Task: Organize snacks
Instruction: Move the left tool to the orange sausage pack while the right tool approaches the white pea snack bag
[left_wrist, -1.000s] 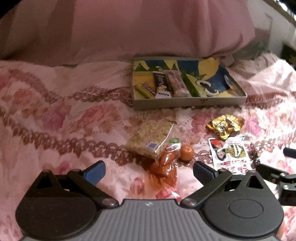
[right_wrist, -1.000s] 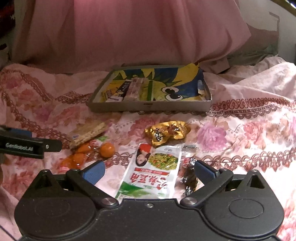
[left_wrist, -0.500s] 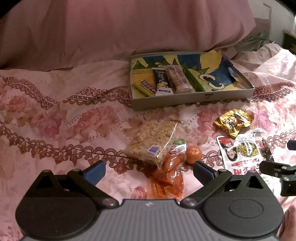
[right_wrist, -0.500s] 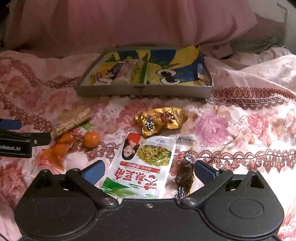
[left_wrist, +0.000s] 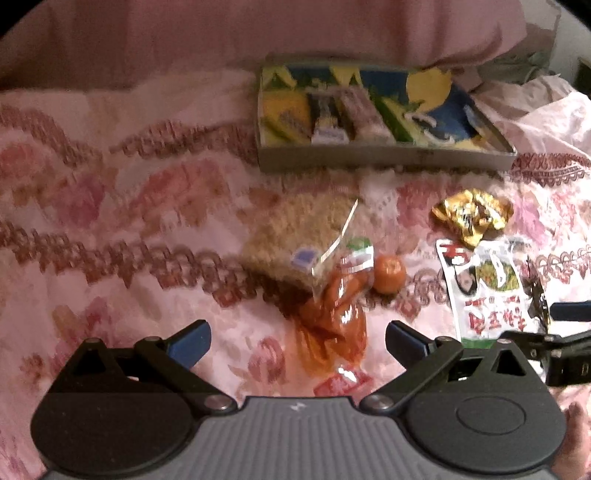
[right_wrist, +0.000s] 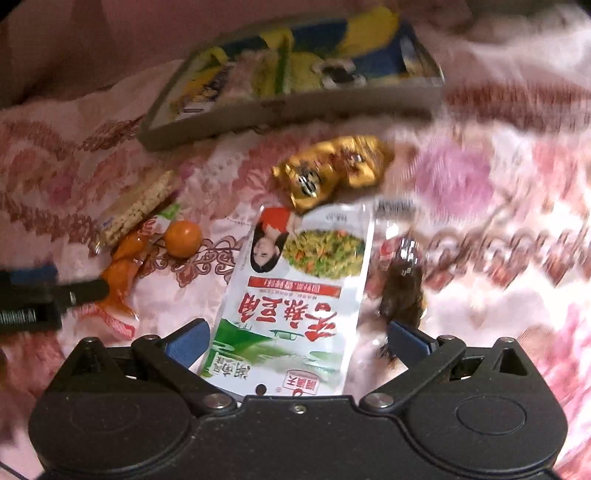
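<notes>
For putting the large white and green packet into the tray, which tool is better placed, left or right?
Probably the right tool: open, with the white and green packet lying between its fingers. The open left tool faces the orange snack bag instead.

The left gripper (left_wrist: 297, 338), jaws spread wide, hovers over an orange snack pouch (left_wrist: 332, 321) on the floral bedspread (left_wrist: 110, 221).

A pink floral-patterned bedspread (left_wrist: 110, 206) is spread below; a plain pink fabric mound (left_wrist: 221, 33) is seen behind.
</notes>
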